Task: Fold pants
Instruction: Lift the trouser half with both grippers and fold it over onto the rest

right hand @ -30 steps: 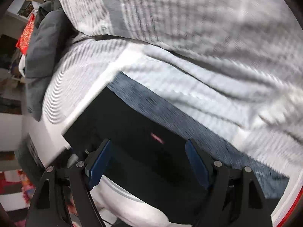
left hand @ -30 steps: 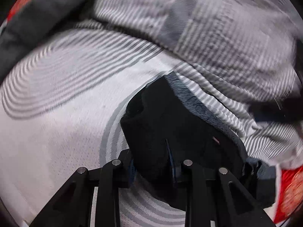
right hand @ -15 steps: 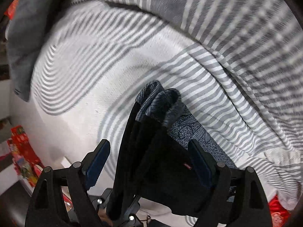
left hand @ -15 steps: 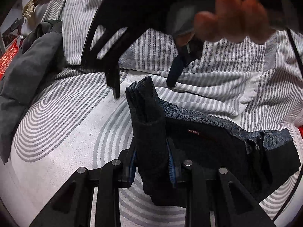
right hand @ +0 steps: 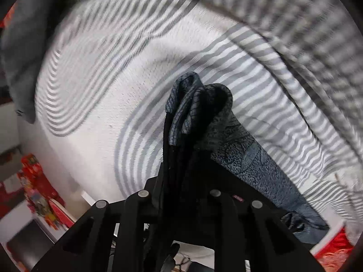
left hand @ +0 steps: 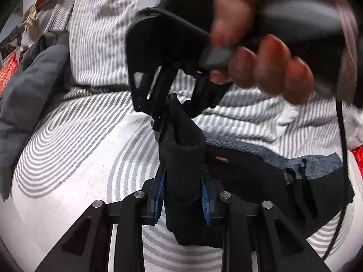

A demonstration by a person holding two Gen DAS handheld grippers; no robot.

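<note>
A bunched fold of the dark navy fabric pants (left hand: 183, 170) is clamped between the blue pads of the left gripper (left hand: 184, 195). Just beyond, the same raised fold is pinched by the right gripper (left hand: 172, 115), whose jaws have just been closing on it. The remainder of the pants is spread on the white, grey-striped bedsheet (left hand: 79, 149). A person's hand (left hand: 261, 52) is seen on the right gripper's handle.

Your right gripper (right hand: 181, 174), lower centre of the frame, has just closed its jaws on a bunched fold of the dark pants (right hand: 197, 113). Behind them lies the striped bedsheet (right hand: 95, 86). Frame edges blurred.
</note>
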